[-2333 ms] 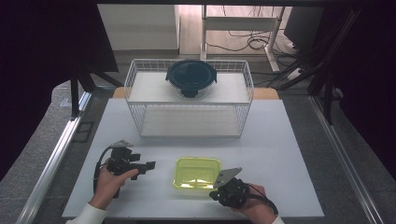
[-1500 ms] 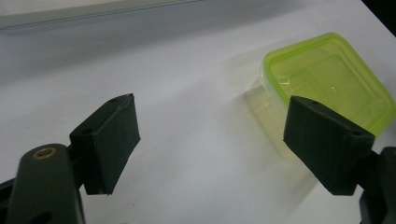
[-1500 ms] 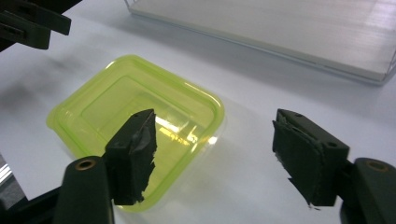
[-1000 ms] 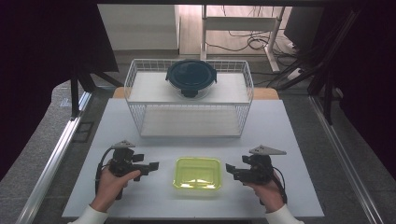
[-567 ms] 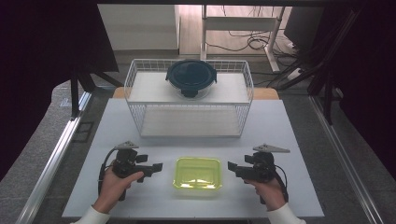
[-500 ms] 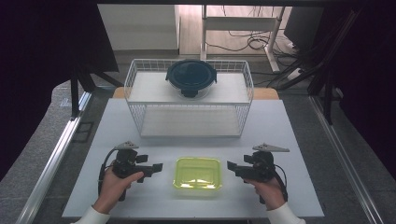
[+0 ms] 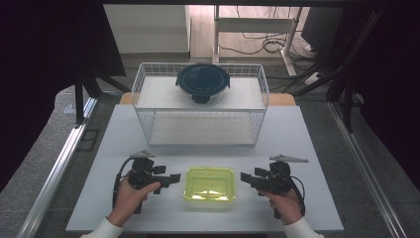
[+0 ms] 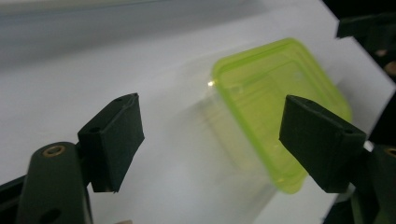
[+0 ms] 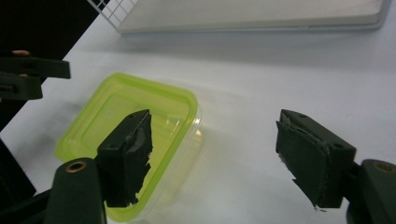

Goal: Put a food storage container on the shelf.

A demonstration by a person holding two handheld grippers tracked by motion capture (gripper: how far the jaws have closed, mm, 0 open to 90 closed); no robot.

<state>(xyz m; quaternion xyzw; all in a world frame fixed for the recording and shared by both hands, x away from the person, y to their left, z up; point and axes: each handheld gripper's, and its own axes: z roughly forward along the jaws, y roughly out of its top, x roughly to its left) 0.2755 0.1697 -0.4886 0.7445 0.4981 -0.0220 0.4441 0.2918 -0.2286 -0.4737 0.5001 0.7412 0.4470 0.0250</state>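
A yellow-green lidded plastic container [image 7: 210, 184] lies flat on the white table [image 7: 307, 139] near its front edge. My left gripper [image 7: 171, 178] is level just left of it, and my right gripper [image 7: 246, 178] just right of it, both pointing inward. The left gripper [image 8: 210, 135] is open above bare table, with the container [image 8: 280, 102] ahead of its right jaw. The right gripper [image 9: 215, 154] is open too, its left jaw above the container [image 9: 130, 126]. Both pairs of jaws have just been closing a little with nothing between them.
A white wire basket [image 7: 200, 106] with two shelves stands at the back of the table. A dark round lidded container [image 7: 203, 83] sits on its upper shelf. Metal rails and dark frames flank the table.
The right gripper has left the container's front right corner and moved out to its right side. The left gripper has edged closer to the container's left side.
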